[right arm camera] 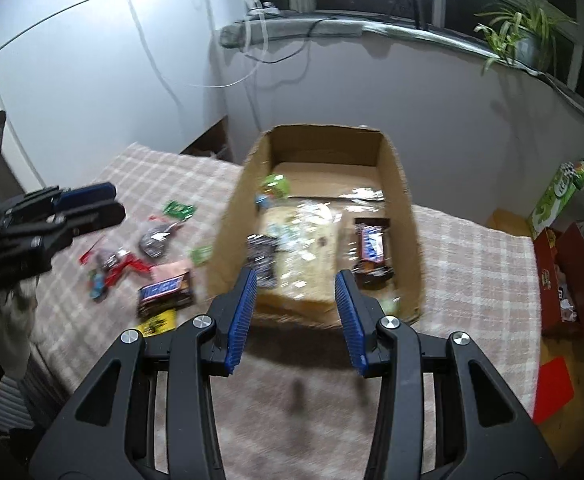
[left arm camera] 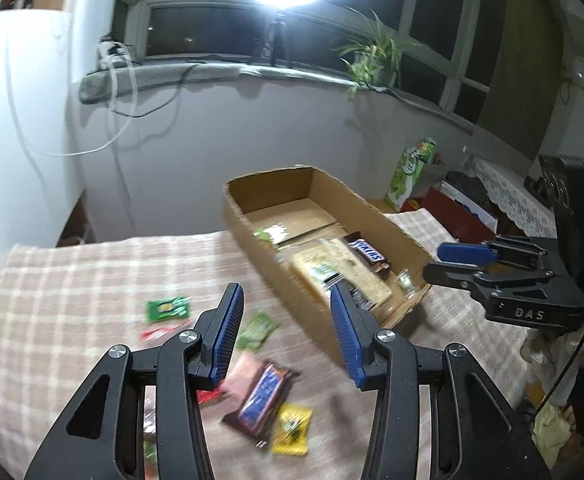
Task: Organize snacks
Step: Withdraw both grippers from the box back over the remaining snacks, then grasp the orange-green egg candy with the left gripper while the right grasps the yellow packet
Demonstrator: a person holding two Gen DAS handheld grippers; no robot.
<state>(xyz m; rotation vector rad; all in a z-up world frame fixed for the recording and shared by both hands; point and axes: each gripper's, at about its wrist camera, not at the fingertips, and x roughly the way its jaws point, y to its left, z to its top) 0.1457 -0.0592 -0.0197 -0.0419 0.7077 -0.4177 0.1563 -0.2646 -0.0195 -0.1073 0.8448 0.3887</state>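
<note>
Left gripper (left arm camera: 287, 320) spread wide, empty, lower centre; best dropped squarely over Snickers bar (left arm camera: 261, 398) before closing, then cardboard box (left arm camera: 292, 292).

A box (right arm camera: 324, 216) sits on the table (right arm camera: 472, 264), toward its far edge. In the box lie a flat packet (right arm camera: 304, 248) and, right of it, a bar (right arm camera: 372, 250). Left of the box, loose snacks (right arm camera: 131, 256) lie scattered on the table, another bar (right arm camera: 165, 294) nearest the box.
</note>
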